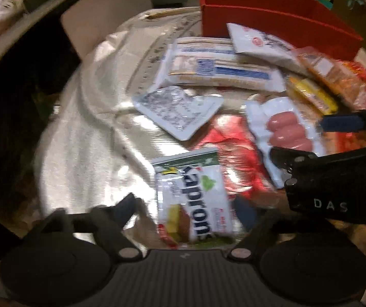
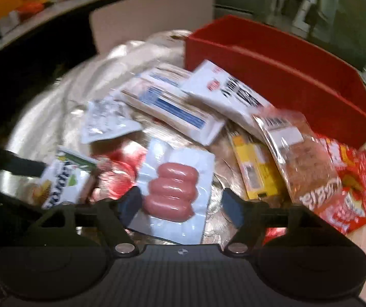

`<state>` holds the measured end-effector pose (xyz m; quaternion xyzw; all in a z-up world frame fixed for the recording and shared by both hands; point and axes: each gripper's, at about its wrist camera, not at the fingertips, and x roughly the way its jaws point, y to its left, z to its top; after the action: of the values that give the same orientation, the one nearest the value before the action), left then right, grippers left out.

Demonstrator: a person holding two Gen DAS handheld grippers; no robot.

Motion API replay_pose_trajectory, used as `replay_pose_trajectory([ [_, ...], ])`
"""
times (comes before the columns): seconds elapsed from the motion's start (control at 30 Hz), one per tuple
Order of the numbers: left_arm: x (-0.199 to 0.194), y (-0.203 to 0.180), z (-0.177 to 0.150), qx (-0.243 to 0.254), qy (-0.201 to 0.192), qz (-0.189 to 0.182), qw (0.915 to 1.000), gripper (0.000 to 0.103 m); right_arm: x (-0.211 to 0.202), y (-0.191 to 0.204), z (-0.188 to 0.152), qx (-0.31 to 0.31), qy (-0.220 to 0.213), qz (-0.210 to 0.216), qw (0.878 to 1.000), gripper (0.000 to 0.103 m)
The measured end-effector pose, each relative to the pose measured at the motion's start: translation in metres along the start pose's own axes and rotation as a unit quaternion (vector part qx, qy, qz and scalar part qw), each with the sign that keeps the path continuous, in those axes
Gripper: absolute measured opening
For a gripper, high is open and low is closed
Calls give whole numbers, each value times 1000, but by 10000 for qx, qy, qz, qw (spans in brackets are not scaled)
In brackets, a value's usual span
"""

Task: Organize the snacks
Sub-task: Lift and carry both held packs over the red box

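This looks like a cluttered storeroom or workroom more than a tidy kitchen. Snack packets lie heaped on a crinkled plastic table cover (image 1: 85, 138) in front of a red bin (image 2: 285, 76). Behind the bin stand grey-green cabinets (image 2: 234, 2) and stacked cardboard boxes (image 1: 349, 5), with a crowded shelf (image 2: 16, 2) to its left.

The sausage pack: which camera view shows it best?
The right wrist view: the sausage pack lies whole and central, between the open fingers of the right hand-held gripper. In the left wrist view the pack sits at the right, partly covered by that gripper.
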<state>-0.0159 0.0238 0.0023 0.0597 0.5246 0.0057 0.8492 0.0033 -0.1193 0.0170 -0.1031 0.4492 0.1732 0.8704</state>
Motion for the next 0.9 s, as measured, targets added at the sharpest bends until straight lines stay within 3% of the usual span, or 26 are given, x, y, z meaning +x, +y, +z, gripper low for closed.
replay_pose_trajectory([
  [0.07,4,4,-3,-193,-21,90,9998,100,4,-2,-4,74,-113,-11,9999,96],
  [0.13,6,13,-7,-383,-64,-55,9992,100,4,0,0,-38,22,-85,10000,93],
  [0.17,8,18,-10,-542,-61,-163,9984,100,3,0,1,-61,36,-85,9999,88],
  [0.2,8,22,-12,-642,-69,-240,9976,100,0,2,0,-95,-11,-19,10000,75],
  [0.23,8,20,-12,-545,-63,-234,9982,100,-3,4,1,-207,-28,4,9998,69],
  [0.3,7,19,-13,-493,2,-277,9984,99,-6,6,0,-332,24,19,9994,65],
  [0.37,3,16,-13,-460,-10,-299,9985,92,-9,3,-1,-239,71,84,9997,64],
  [0.43,-4,14,-12,-399,-126,-359,9985,65,-15,0,-3,-227,55,25,9997,63],
  [0.5,-8,13,-9,-389,-196,-377,9983,52,-23,-5,-4,-192,-9,-28,9998,62],
  [0.7,-9,19,-9,-569,-201,-559,9966,51,-42,-18,-4,38,-175,-24,9998,62],
  [0.9,-30,21,-9,-713,-522,-757,9932,51,-57,-21,-1,108,-384,-11,9992,62],
])
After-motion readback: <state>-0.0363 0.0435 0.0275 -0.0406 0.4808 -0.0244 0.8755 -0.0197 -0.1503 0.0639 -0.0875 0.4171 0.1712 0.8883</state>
